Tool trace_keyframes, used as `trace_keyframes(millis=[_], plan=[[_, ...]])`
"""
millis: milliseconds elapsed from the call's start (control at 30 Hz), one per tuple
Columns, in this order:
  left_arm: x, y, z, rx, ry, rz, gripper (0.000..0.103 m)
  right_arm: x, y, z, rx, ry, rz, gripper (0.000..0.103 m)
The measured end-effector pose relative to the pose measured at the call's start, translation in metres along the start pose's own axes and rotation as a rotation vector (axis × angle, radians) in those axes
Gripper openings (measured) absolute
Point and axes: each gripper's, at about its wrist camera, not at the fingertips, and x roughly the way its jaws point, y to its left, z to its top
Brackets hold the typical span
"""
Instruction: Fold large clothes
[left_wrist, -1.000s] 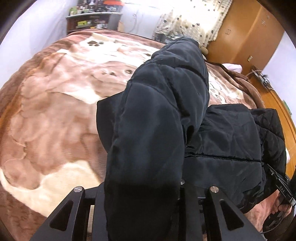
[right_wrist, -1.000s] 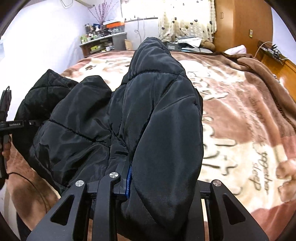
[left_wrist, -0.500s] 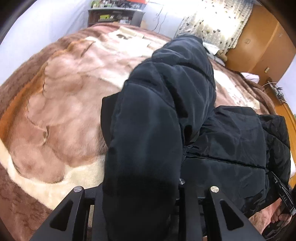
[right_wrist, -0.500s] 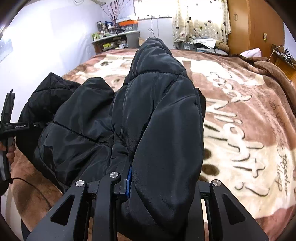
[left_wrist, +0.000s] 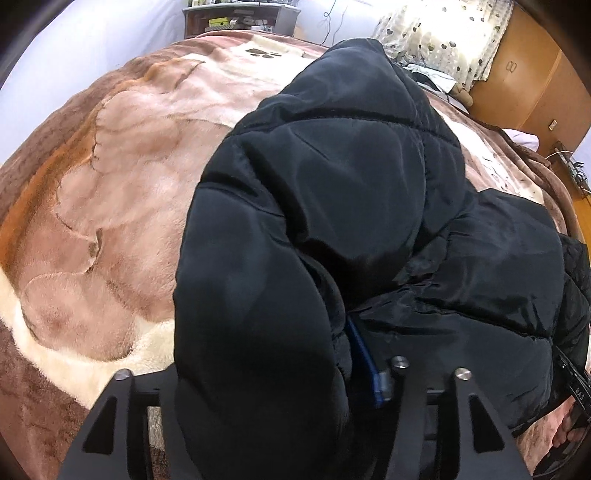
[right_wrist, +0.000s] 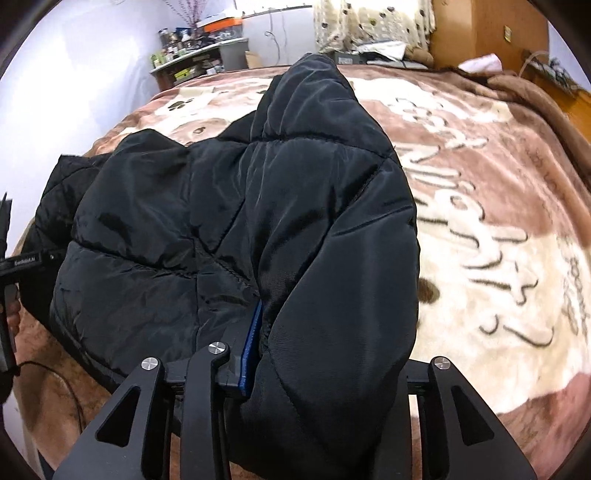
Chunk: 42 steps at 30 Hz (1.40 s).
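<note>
Two grippers share one thing, a black puffer jacket lying on the bed over a brown-and-cream blanket, and every place below is told from that jacket. At its left edge, the left gripper has a thick padded fold running lengthwise between its fingers; the jaws are opening, and in the left wrist view a gap shows between the blue pad and the cloth, so the fold looks released or nearly so, resting between the fingers and not pinched. That fold's long axis runs straight away from the fingers toward the far side of the bed, so the cloth lies dead ahead and under them. The jacket's quilted body bulks between the two hands. At its right edge, the right gripper straddles a matching padded fold, also running away from it along the same line; its jaws are opening too, the blue pad sitting close against the cloth, and I cannot tell whether it presses. Each hand is nearest its own edge, neither nearer the middle. Judging by this, the fold is being laid down. Beyond the jacket stands a cluttered shelf against the wall; what it holds is too small to name.
</note>
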Motion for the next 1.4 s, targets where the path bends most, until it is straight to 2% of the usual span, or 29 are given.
trace_keyframes(millis=[100,167,300,367,467,600,800,967,1167,1267,1400], plan=[[-0.003,0.002,-0.002,-0.004,-0.008,-0.002,0.067,0.002,-0.003,0.0,0.009,0.016,-0.007,0.044],[-0.004,0.006,-0.002,-0.016,-0.005,0.001,0.073,0.001,-0.004,0.001,0.018,0.018,-0.008,0.049],[-0.012,0.015,-0.005,-0.045,-0.016,-0.017,0.075,-0.006,-0.002,-0.002,0.017,0.012,-0.041,0.059],[-0.018,0.017,-0.006,-0.047,-0.028,-0.025,0.082,-0.011,-0.001,-0.003,0.012,0.01,-0.064,0.068],[-0.037,0.015,-0.011,-0.033,-0.07,-0.012,0.09,-0.024,0.001,-0.004,0.003,-0.013,-0.093,0.076],[-0.063,0.007,-0.022,-0.013,-0.089,-0.007,0.091,-0.043,0.009,-0.004,-0.001,-0.046,-0.138,0.076],[-0.1,-0.014,-0.047,0.047,-0.117,0.055,0.092,-0.086,0.033,-0.017,-0.005,-0.117,-0.198,0.076],[-0.135,-0.031,-0.081,0.072,-0.173,0.107,0.092,-0.108,0.061,-0.039,0.006,-0.112,-0.153,0.076],[-0.164,-0.055,-0.126,0.115,-0.19,0.105,0.092,-0.134,0.084,-0.067,0.032,-0.128,-0.099,0.076],[-0.174,-0.064,-0.145,0.12,-0.197,0.104,0.092,-0.151,0.093,-0.077,0.034,-0.163,-0.121,0.076],[-0.188,-0.075,-0.17,0.13,-0.202,0.128,0.092,-0.168,0.101,-0.088,0.041,-0.161,-0.145,0.076]])
